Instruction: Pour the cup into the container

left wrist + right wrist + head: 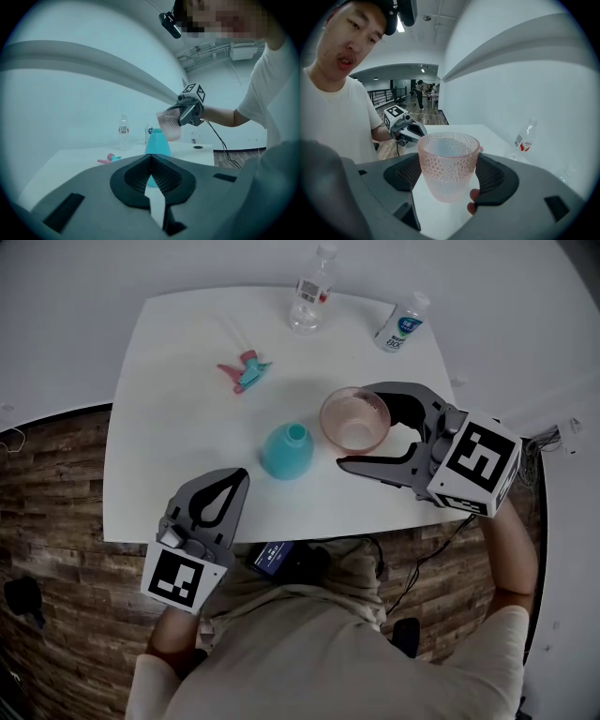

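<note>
Where the white table (169,427) met the person, left gripper (240,475) (150,157): hung over the near edge, jaw tips pressed together with nothing between them.
Teal container (286,451) (157,143): stood upright on the table just beyond the left gripper, its narrow neck uncapped.
Right gripper (354,427) (449,174): clamped by both pads on the pink dimpled cup.
Pink dimpled cup (354,418) (447,164) (168,124): held off the table, mouth up, just beside the container's neck on the person's right; contents not discernible.
Spray head (246,371) (108,159): pink and teal, lay on its side farther back.
Clear bottle with red label (312,292) (123,131) (525,138): upright at the far edge.
Blue-labelled bottle (403,324): near the far right corner.
</note>
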Available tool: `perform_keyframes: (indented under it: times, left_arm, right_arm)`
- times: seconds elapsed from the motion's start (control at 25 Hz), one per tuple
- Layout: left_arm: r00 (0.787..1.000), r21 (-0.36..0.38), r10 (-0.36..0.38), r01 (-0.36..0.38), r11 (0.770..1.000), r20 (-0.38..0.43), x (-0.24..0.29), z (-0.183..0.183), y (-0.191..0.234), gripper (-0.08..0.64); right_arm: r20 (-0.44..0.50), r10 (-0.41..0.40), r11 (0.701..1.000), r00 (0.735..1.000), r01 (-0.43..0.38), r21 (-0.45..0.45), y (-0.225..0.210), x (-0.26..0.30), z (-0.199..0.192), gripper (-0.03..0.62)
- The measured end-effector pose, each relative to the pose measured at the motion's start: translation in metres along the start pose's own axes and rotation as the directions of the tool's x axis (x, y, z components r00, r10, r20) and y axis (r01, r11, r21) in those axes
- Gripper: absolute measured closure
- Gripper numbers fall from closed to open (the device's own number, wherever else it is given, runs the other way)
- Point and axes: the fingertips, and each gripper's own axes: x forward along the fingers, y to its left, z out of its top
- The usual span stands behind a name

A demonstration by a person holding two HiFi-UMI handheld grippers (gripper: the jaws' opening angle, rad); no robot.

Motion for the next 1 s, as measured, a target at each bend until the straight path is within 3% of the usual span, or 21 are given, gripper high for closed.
perform_keyframes:
  times: [1.0]
  left_arm:
    - [1.000, 0.020, -0.001, 0.001, 1.000, 0.018, -0.0027, 0.0059, 0.0008, 0.549]
  right_arm:
    - [-0.149, -0.010, 0.998, 0.989, 0.001, -0.057, 0.0005, 0.0067, 0.0007, 0.227]
